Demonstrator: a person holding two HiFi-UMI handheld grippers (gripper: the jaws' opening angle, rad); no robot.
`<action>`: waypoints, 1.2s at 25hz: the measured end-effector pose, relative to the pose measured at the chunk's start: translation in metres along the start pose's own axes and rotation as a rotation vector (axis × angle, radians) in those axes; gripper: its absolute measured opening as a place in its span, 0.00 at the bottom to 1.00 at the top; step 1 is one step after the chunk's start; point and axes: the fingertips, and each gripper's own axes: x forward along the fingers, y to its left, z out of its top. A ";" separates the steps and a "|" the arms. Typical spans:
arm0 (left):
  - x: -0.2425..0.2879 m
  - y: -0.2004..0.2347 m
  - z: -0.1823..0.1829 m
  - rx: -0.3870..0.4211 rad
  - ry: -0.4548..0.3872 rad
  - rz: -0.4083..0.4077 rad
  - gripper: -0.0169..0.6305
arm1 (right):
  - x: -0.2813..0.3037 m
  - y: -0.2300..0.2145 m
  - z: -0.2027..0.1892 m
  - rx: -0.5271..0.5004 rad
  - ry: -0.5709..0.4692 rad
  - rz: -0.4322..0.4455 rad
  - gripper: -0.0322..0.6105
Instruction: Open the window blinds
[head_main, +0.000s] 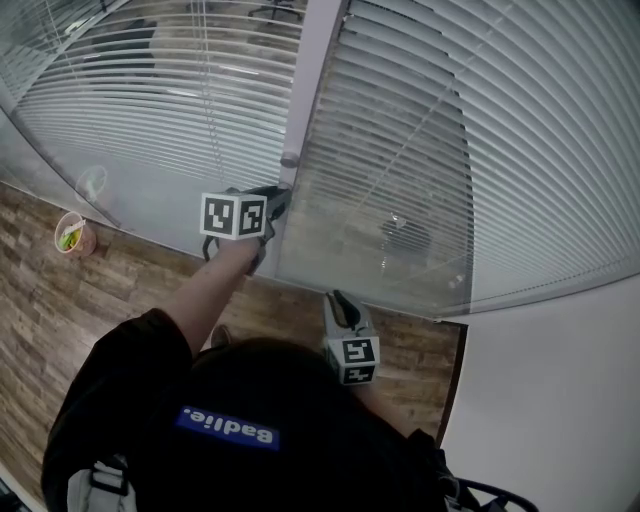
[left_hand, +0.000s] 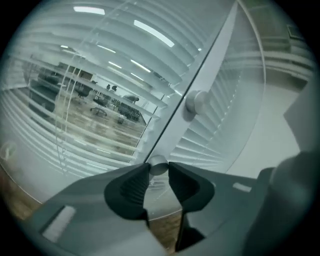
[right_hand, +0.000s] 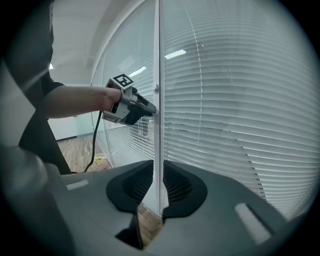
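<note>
White slatted blinds (head_main: 480, 130) hang behind glass on both sides of a pale upright frame post (head_main: 310, 90). Two small round silver knobs sit on the post: the upper knob (left_hand: 196, 101) is free, and the lower knob (left_hand: 158, 166) is pinched between the tips of my left gripper (left_hand: 158, 172). In the head view the left gripper (head_main: 278, 200) is up against the post. My right gripper (head_main: 337, 298) sits lower and to the right, near the bottom of the glass. Its jaws (right_hand: 158, 175) stand a narrow gap apart, and the white post (right_hand: 157, 60) shows through that gap.
Brown wood-plank floor (head_main: 60, 330) runs along the foot of the glass. A small cup (head_main: 71, 235) with something green in it stands on the floor at the left. A plain white wall (head_main: 560, 400) closes the right side. A dark cable (right_hand: 95, 145) hangs from the left gripper.
</note>
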 end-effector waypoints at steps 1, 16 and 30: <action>0.000 0.000 0.000 0.040 0.010 0.016 0.21 | 0.000 0.000 0.000 0.000 0.001 0.000 0.15; 0.002 -0.001 -0.008 0.552 0.108 0.184 0.17 | 0.003 0.005 -0.001 -0.002 0.014 0.011 0.18; -0.001 0.002 -0.001 -0.640 -0.228 -0.313 0.30 | 0.001 0.005 -0.006 -0.001 0.029 0.022 0.23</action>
